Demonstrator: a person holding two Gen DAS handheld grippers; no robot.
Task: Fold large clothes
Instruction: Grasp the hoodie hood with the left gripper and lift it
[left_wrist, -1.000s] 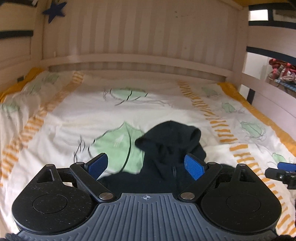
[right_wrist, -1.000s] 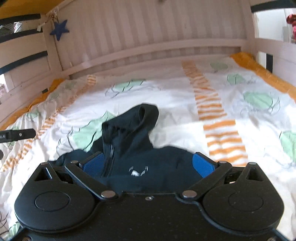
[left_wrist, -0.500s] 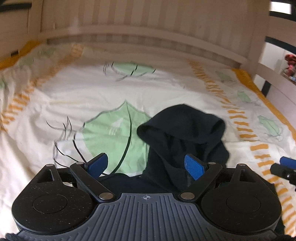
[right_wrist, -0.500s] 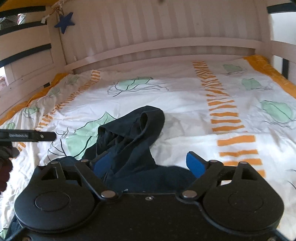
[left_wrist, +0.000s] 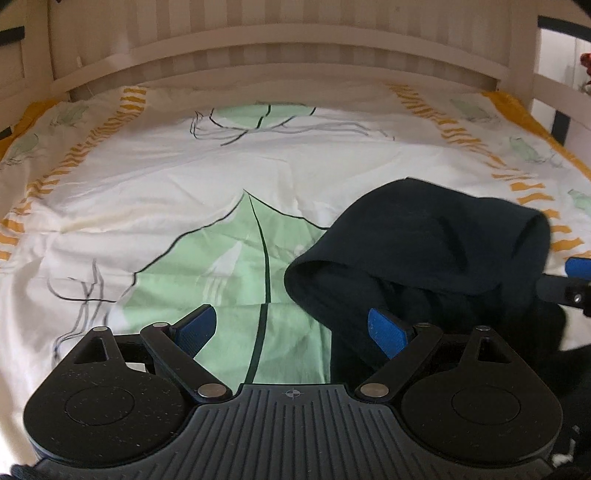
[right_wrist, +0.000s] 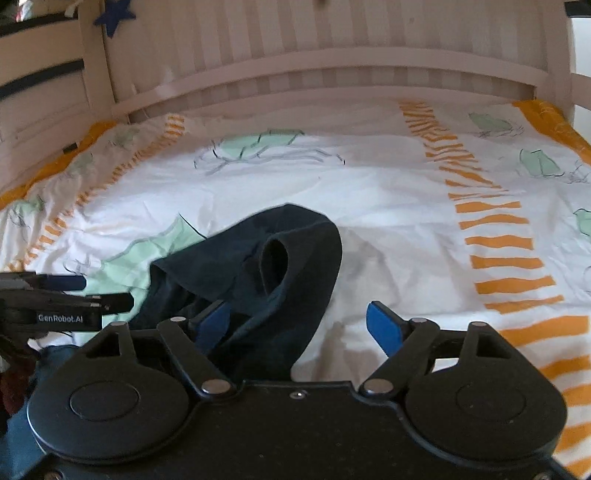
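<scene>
The hoodie (left_wrist: 436, 251) lies bunched on the bed (left_wrist: 184, 192), near edge, hood uppermost and gaping; in the right wrist view it sits left of centre (right_wrist: 266, 266). This looks like the opening step: getting hold of the garment to spread it flat before any fold.

The left claw (left_wrist: 291, 326) stands wide, its right finger over dark cloth, its left over the green leaf print, gripping nothing. The right claw (right_wrist: 299, 323) is wide too, its left finger at the hood's edge and its right over bare sheet.

Next, each claw probably needs a shoulder or hem edge, then a pull apart to flatten the body.

The sleeves, zip and hem are hidden below the claw bodies. Whether either finger touches the cloth cannot be told. The far headboard (right_wrist: 332, 74) is blurred.
</scene>
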